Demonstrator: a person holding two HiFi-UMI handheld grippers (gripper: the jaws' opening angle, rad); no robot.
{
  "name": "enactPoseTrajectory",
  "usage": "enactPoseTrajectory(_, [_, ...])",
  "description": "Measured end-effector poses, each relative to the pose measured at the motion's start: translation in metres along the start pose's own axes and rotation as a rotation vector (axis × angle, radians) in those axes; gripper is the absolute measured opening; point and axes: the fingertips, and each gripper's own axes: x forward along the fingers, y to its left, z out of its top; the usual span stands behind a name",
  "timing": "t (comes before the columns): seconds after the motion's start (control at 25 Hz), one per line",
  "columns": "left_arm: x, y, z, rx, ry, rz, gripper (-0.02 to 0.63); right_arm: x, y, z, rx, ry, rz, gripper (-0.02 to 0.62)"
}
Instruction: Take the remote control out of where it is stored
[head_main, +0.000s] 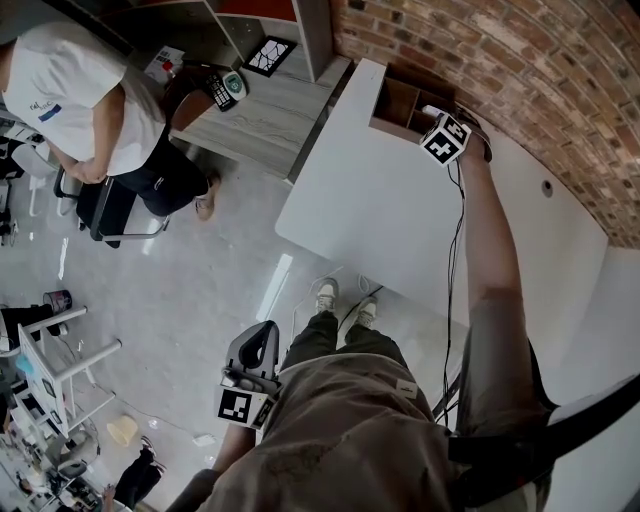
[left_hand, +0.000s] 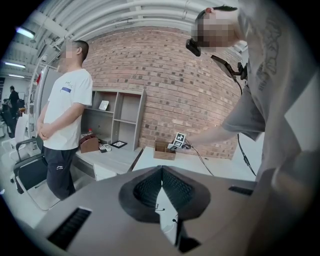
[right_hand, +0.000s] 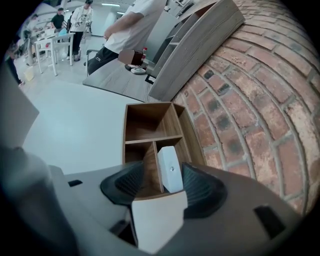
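A white remote control (right_hand: 170, 169) stands upright in the near right compartment of a small wooden organiser box (right_hand: 150, 122). The box sits on a white table (head_main: 380, 210) against the brick wall. My right gripper (right_hand: 162, 176) is open. Its jaws straddle the remote and the wooden divider beside it, with the right pad close against the remote. In the head view the right gripper (head_main: 438, 125) hovers over the box (head_main: 398, 105) at arm's length. My left gripper (head_main: 262, 340) hangs by the hip, far from the table, with its pads (left_hand: 150, 187) together and nothing between them.
A brick wall (head_main: 500, 70) runs right behind the box. A person in a white shirt (head_main: 85, 95) stands by a grey desk (head_main: 265, 110) with shelves, left of the table. A cable (head_main: 455, 260) trails from the right gripper. An office chair (head_main: 110, 215) stands on the floor.
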Motion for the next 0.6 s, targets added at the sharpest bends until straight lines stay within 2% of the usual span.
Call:
enactPoseTrajectory(0.12, [0.003,-0.004,0.005,0.008,-0.047,-0.011,0.011,-0.006,-0.006,0.003,-0.017,-0.001,-0.027,0.205])
enactPoseTrajectory(0.2, [0.005,-0.007,0.006,0.008,-0.057,-0.017,0.011,-0.007,-0.01,0.004,-0.028,-0.001,-0.035,0.123])
enactPoseTrajectory(0.32, [0.006,-0.013,0.004,-0.002,-0.028,-0.021,0.011,-0.002,-0.01,0.001,-0.068,0.011,-0.022,0.115])
enactPoseTrajectory(0.6, [0.005,-0.01,0.0,0.002,-0.043,-0.011,0.011,0.0,-0.01,0.002,-0.096,0.024,-0.012,0.107])
